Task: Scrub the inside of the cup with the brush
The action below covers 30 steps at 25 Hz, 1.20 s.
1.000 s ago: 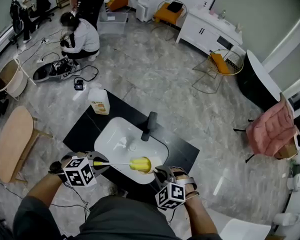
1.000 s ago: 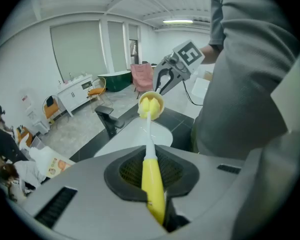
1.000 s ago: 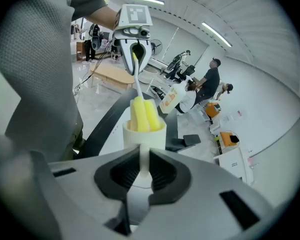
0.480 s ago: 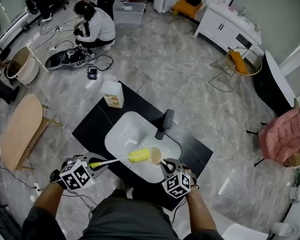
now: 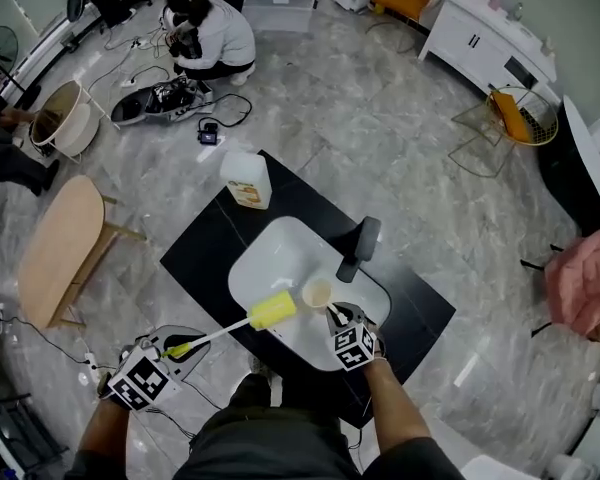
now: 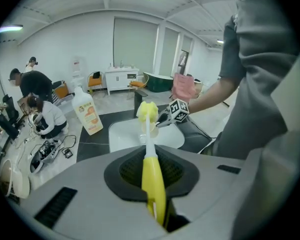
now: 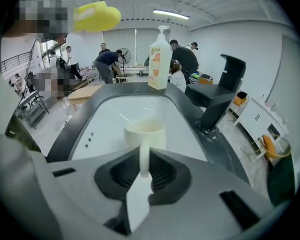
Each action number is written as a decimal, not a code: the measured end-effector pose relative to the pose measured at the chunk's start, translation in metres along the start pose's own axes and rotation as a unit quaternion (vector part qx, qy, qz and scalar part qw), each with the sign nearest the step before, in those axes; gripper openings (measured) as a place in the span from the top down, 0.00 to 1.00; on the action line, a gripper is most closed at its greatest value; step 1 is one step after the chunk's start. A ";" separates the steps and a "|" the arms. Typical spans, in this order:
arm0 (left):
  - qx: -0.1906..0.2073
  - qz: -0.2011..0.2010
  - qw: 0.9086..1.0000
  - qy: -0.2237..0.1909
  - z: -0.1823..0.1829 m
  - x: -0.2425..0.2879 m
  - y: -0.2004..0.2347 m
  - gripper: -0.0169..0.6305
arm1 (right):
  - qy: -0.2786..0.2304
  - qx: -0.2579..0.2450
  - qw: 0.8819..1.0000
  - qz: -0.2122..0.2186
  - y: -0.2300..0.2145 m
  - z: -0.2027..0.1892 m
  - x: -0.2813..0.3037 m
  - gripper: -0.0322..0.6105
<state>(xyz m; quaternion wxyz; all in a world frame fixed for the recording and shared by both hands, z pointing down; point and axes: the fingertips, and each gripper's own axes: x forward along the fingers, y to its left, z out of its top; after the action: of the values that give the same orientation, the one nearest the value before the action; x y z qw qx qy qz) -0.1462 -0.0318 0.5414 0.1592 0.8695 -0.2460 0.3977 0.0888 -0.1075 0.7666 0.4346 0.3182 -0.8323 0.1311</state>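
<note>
The brush [image 5: 230, 328] is out of the cup [image 5: 317, 294] now: its yellow head, which was at the cup's mouth a moment ago, has pulled back to the left and sits just beside the cup, no longer touching. The left gripper [image 5: 175, 348] has drawn back toward the lower left with it, off the counter's edge. In the left gripper view the jaws are clamped tight on the brush's yellow handle [image 6: 152, 184], the white stem running straight ahead to the foam head. The right gripper [image 5: 332, 313] is pinched on the cup's handle; the right gripper view shows the pale cup [image 7: 145, 134] upright just ahead of the closed jaws, hanging over the white sink [image 7: 115, 119]. The brush head [image 7: 96, 16] floats high at the upper left of that view, well clear of the rim. From above, the cup sits over the near right part of the sink [image 5: 270, 248], with the dark faucet [image 5: 358, 248] just beyond it. The sink is set in a black counter [image 5: 210, 238], and a soap bottle [image 5: 247, 180] stands at the counter's far left corner. Farther out, a person [image 5: 215, 33] crouches on the grey floor among cables.
</note>
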 end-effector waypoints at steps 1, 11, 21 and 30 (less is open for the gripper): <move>-0.007 0.004 1.000 0.000 -0.002 -0.001 0.000 0.93 | -0.001 0.005 1.000 0.000 -0.001 0.000 0.007 0.89; -0.065 0.027 0.998 0.002 -0.024 -0.007 -0.004 0.92 | -0.011 0.071 0.997 -0.007 -0.009 -0.011 0.073 0.89; -0.096 0.030 0.995 0.020 -0.044 -0.005 -0.010 0.92 | -0.031 0.133 0.990 -0.033 -0.016 -0.024 0.105 0.88; -0.094 0.022 0.995 0.022 -0.046 0.002 -0.010 0.93 | -0.004 0.135 0.990 -0.037 -0.002 -0.051 0.113 0.88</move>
<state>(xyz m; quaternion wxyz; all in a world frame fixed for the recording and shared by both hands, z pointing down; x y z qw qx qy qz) -0.1678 -0.0025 0.5716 0.2364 0.8362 -0.2978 0.3953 0.0756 -0.1309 0.8878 0.3888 0.4050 -0.7964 0.2250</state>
